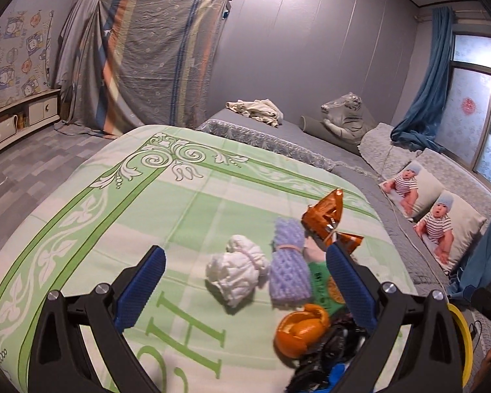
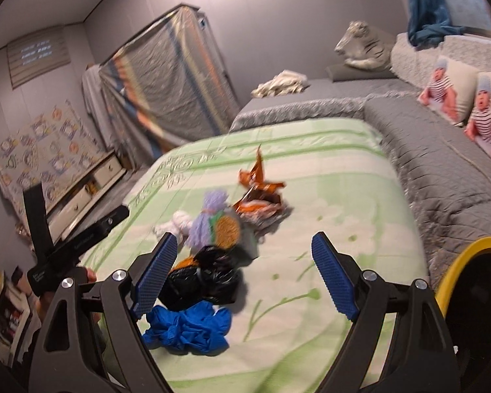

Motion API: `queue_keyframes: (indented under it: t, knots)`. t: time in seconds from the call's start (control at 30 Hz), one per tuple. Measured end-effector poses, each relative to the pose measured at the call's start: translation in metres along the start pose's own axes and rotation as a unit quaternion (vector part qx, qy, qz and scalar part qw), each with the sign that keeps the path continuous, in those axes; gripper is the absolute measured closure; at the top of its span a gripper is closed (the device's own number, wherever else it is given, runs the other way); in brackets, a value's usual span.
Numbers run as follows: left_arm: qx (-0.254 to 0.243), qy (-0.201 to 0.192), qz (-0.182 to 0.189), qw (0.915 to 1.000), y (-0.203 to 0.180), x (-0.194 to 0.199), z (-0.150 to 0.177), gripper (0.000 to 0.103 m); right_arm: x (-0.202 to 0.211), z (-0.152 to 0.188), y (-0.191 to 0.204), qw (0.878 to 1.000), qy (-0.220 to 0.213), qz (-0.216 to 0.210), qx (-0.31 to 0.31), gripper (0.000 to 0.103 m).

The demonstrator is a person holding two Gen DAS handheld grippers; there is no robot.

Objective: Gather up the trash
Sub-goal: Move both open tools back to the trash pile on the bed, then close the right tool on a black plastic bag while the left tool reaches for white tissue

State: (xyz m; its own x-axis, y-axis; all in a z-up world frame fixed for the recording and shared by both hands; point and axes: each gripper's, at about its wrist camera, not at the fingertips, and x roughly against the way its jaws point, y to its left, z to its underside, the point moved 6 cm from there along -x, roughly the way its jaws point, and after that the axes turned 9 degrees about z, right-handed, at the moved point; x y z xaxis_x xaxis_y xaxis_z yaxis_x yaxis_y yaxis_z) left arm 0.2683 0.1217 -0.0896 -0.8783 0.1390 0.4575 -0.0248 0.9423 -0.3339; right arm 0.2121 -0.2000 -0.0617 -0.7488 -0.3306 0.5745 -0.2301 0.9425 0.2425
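Crumpled blue glove (image 2: pixel 188 327) right under the wide-spread, empty right claw (image 2: pixel 242 275), left claw (image 1: pixel 245 278) also released, both tilted down over trash on green bed blanket (image 1: pixel 114 203), crinkly black bag (image 2: pixel 209 278), curled orange peel (image 1: pixel 302 329), purple foam net (image 1: pixel 289 262), white wad (image 1: pixel 235 270), shiny orange wrapper (image 1: pixel 325 216).

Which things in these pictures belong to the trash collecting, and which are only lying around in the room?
For the job:
- orange snack wrapper
- purple foam net
- white crumpled tissue
- orange peel
- black plastic bag
- blue glove
- yellow-rimmed bin

Just lying about:
- baby-print pillows
- tiger plush
- cream clothes heap
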Motion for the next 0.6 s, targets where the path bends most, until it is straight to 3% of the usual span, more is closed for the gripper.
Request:
queue_keyframes:
  t: [0.3,0.6]
  knots:
    - [-0.004,0.024,-0.028,0.9993,0.02,-0.027,0.012,0.008,-0.046,0.019,0.022,0.998,0.05,-0.017,0.02,0.025]
    - [-0.014,0.052,-0.033,0.998,0.023,-0.052,0.018,0.008,-0.081,0.04,0.039,0.995,0.093,-0.035,0.034,0.029]
